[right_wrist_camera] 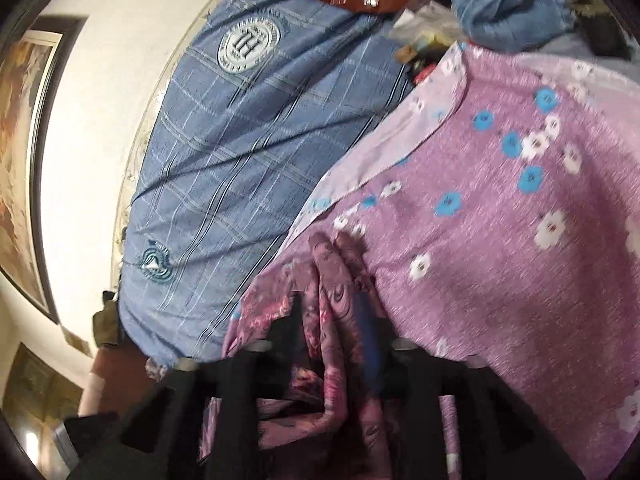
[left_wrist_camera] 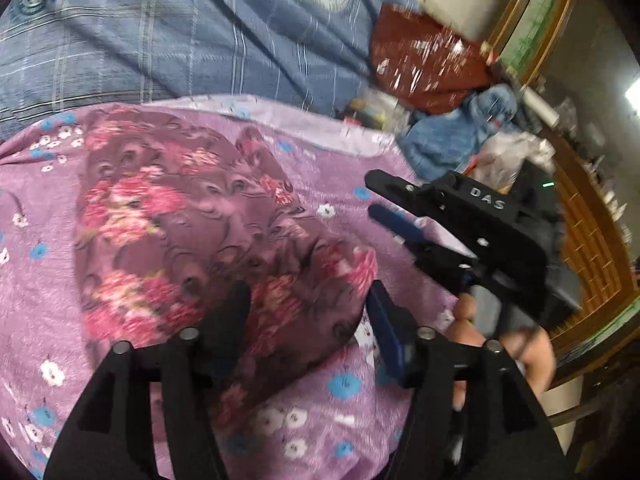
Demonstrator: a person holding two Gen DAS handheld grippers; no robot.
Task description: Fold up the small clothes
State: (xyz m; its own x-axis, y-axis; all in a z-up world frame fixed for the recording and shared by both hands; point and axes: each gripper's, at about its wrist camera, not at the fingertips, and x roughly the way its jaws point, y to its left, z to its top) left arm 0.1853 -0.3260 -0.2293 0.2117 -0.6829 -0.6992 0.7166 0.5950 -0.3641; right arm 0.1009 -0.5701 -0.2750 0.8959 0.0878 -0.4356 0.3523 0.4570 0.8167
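The floral garment (left_wrist_camera: 208, 232) lies as a folded bundle on the purple sheet (left_wrist_camera: 60, 320), long axis running away from the left gripper (left_wrist_camera: 308, 312). That gripper hangs above its near end, fingers spread, pinching nothing. The right gripper (right_wrist_camera: 332, 320) stands open astride a cloth fold; pad contact cannot be told.

Ahead of my black left gripper (left_wrist_camera: 308, 300) I see a maroon garment (left_wrist_camera: 192, 216) with pink flowers on lilac cloth (left_wrist_camera: 360, 412) dotted blue and white; beyond, a blue plaid sheet (left_wrist_camera: 160, 40).
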